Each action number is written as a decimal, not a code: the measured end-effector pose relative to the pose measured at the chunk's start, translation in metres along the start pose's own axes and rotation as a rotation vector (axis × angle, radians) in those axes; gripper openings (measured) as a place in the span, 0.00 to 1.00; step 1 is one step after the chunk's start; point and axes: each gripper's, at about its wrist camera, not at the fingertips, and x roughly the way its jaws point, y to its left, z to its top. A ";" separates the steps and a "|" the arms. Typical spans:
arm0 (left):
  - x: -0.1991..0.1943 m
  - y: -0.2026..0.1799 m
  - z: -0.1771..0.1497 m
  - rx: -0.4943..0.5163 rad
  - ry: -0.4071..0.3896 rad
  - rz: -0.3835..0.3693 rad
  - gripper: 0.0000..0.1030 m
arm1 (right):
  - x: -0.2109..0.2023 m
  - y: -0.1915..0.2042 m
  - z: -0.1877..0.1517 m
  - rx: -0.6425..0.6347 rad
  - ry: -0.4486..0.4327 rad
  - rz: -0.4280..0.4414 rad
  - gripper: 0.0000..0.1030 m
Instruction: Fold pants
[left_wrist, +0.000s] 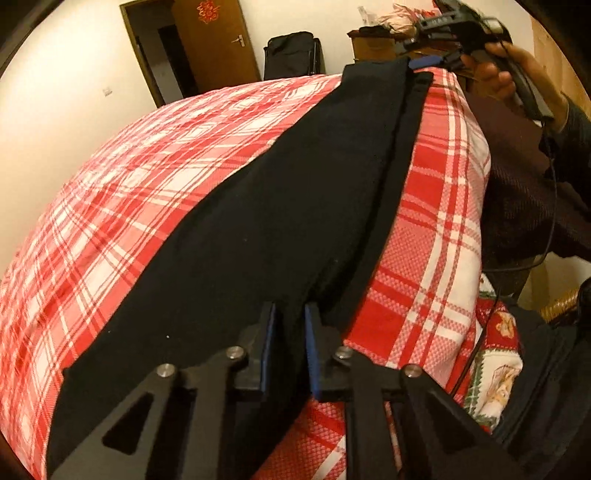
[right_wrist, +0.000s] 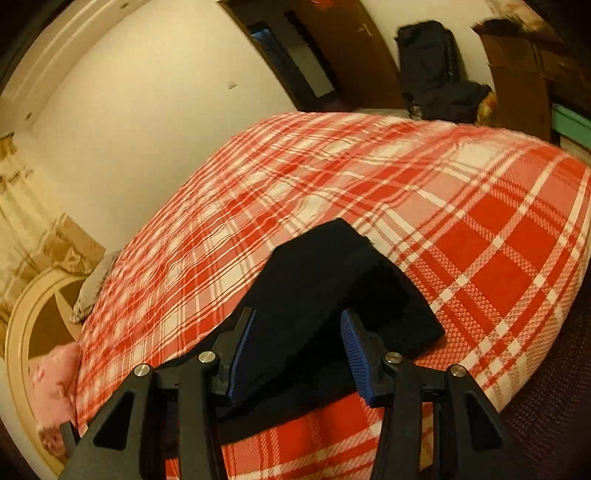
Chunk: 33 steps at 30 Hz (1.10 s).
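Black pants (left_wrist: 280, 206) lie stretched lengthwise on a red and white plaid bed cover (left_wrist: 147, 177). My left gripper (left_wrist: 290, 325) is shut on the near end of the pants, with cloth bunched between its blue pads. The right gripper (left_wrist: 424, 62) shows at the far end of the pants in the left wrist view, held in a hand. In the right wrist view the right gripper (right_wrist: 295, 325) stands with its fingers apart, astride the black cuff end (right_wrist: 332, 280), which is lifted off the plaid cover (right_wrist: 480, 240).
The bed's right edge (left_wrist: 476, 206) drops off next to the person's dark clothing. A brown door (left_wrist: 214, 40), a black bag (left_wrist: 291, 55) and a cluttered wooden cabinet (left_wrist: 373, 40) stand beyond the bed. A headboard (right_wrist: 33, 314) and pink pillow (right_wrist: 51, 384) are at the left.
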 end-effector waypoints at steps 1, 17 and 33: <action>0.001 0.000 0.000 0.001 0.000 -0.001 0.17 | 0.004 -0.004 0.003 0.009 0.002 -0.005 0.47; -0.009 0.024 0.006 -0.087 -0.035 0.001 0.05 | -0.012 0.077 0.073 -0.218 -0.145 0.209 0.03; -0.001 0.001 0.000 0.006 0.003 -0.004 0.05 | -0.004 -0.022 0.010 -0.142 -0.051 0.071 0.03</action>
